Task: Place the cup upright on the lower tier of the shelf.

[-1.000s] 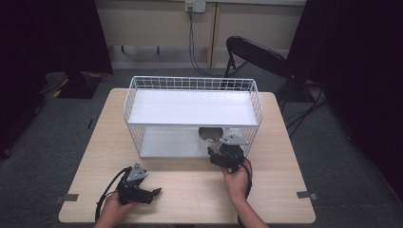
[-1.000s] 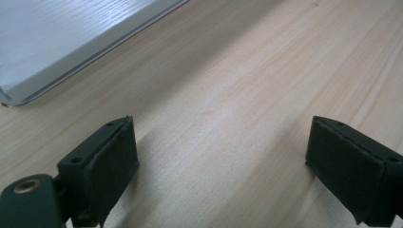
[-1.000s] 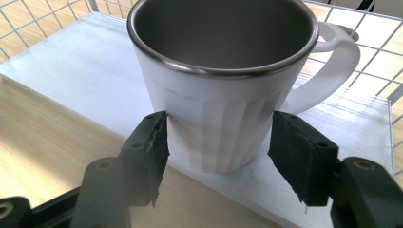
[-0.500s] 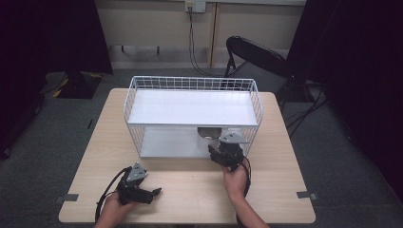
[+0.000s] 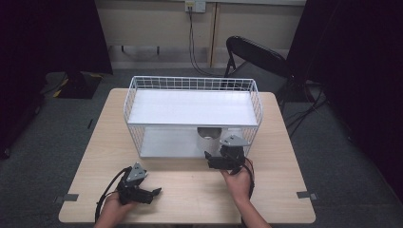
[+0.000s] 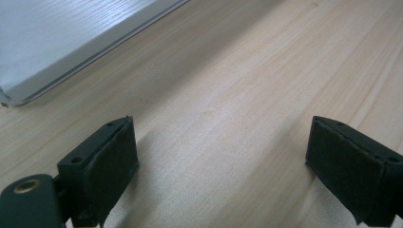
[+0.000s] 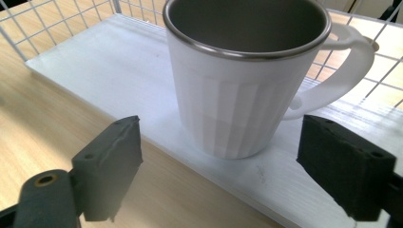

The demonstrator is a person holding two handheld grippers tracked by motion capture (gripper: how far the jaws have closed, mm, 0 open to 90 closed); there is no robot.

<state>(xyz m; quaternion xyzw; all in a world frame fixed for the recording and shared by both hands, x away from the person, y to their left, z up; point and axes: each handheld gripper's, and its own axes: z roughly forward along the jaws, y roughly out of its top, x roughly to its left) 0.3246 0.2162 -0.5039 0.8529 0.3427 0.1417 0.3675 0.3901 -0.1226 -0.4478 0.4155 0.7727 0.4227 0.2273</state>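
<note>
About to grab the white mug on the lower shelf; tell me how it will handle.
The mug looks rigid, so it probably won't deform. Its smooth wall may slip. Upright on a flat base, it seems unlikely to roll; the side handle might swing it off-centre.

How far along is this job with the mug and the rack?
Done, it seems: the mug stands upright on the rack's lower shelf. In hand: nothing; the right tool is open just in front of the mug, the left tool open over the table. What's left is unclear.
</note>
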